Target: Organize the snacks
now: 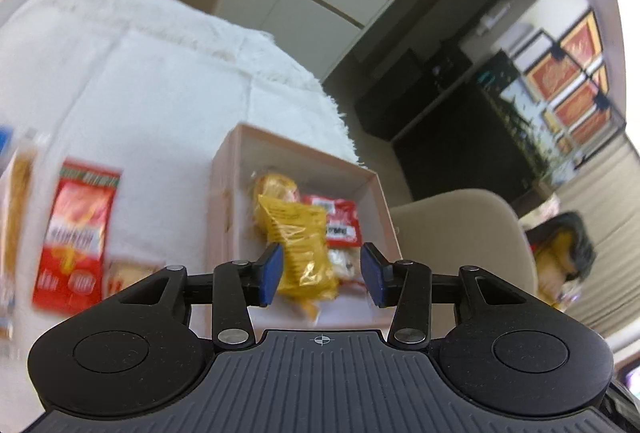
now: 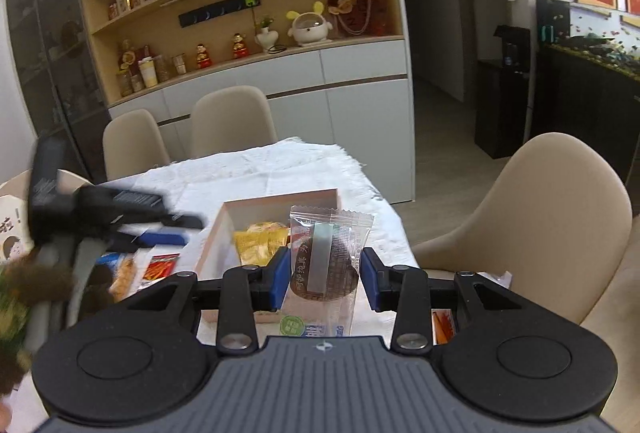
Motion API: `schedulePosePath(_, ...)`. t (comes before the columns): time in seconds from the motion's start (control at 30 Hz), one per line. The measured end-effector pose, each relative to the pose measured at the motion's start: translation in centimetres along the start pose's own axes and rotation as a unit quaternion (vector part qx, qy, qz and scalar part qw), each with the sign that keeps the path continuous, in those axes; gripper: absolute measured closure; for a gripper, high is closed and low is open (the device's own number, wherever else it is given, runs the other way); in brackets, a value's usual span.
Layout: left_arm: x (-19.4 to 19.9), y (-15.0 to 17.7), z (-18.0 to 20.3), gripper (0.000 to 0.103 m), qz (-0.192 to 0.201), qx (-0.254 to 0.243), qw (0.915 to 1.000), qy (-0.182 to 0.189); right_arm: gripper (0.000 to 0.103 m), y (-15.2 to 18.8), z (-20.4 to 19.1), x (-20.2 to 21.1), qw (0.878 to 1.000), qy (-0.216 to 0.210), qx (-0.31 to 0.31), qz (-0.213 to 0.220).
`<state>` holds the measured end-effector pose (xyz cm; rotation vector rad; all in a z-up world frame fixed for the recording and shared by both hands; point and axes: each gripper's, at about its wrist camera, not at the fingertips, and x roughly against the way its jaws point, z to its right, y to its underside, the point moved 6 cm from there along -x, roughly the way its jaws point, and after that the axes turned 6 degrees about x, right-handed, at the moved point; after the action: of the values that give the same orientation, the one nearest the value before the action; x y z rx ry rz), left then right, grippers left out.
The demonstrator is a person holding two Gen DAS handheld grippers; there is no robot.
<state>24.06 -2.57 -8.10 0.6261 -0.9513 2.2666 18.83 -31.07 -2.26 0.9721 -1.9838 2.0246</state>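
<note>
Crinkly clear cake wrapper pinched in right gripper jaws | left gripper jaws apart | square pink box

Both wrist views look forward, close above table, sharing the box

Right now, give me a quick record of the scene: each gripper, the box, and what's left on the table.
left gripper: open, empty, above the box
right gripper: shut on clear-wrapped pastry
box: open, holds yellow packet and red packet
still on tablecloth: red snack bag, others blurred
</note>
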Motion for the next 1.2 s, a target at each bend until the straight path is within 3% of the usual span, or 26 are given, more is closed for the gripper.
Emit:
schedulePosePath(0.07, 1.6, 1.4, -1.6, 0.056, 0.005, 0.004, 1.0, -0.003, 0.066, -0.9, 0.2, -0.6, 1.0, -0.002, 0.001, 0.0)
schedulePosePath(0.2, 3.4, 4.6, -4.5, 0.056, -0.027, 0.011, 0.9991, -0.033, 0.066, -5.1, -0.5, -2.7, 0.999, -0.039, 0.01, 0.003)
schedulePosePath(0.3, 4.1, 5.7, -7.0, 0.056, -0.04, 0.041, 0.9972, -0.048, 0.06, -9.9, -1.5, -7.9, 0.997, -0.044, 0.021, -0.062)
schedulePosePath(0.37, 4.7, 6.5, -8.6, 0.056, -0.043, 0.056, 0.9954, -0.064, 0.042, -12.1, -2.1, -11.5, 0.994, -0.045, 0.026, -0.099)
schedulePosePath(0.47, 5.9, 6.8, -10.9, 0.056, -0.031, 0.056, 0.994, -0.089, 0.042, -13.1, -3.1, -14.1, 0.993, -0.033, 0.037, -0.107)
schedulePosePath(0.57, 7.4, 6.1, -12.7, 0.056, -0.012, 0.058, 0.9914, -0.116, 0.037, -11.6, -4.2, -14.8, 0.992, -0.049, 0.032, -0.109)
schedulePosePath(0.73, 8.2, 4.2, -14.0, 0.056, -0.001, 0.06, 0.9911, -0.119, 0.036, -6.1, -6.8, -16.1, 0.987, -0.065, 0.04, -0.142)
schedulePosePath(0.87, 7.1, 1.0, -13.2, 0.056, -0.007, 0.016, 0.9924, -0.121, 0.036, -1.4, -10.2, -15.8, 0.981, -0.083, 0.073, -0.158)
schedulePosePath(1.0, 4.4, -2.1, -13.1, 0.056, -0.018, -0.003, 0.9886, -0.149, 0.036, 2.0, -13.7, -14.3, 0.978, -0.106, 0.097, -0.154)
schedulePosePath(1.07, 3.9, -3.3, -13.3, 0.056, -0.007, 0.001, 0.9892, -0.147, 0.036, 3.4, -15.4, -13.7, 0.976, -0.107, 0.124, -0.146)
schedulePosePath(1.2, 4.1, -5.4, -15.3, 0.056, 0.028, 0.031, 0.9832, -0.178, 0.035, 6.5, -16.7, -12.9, 0.972, -0.091, 0.15, -0.157)
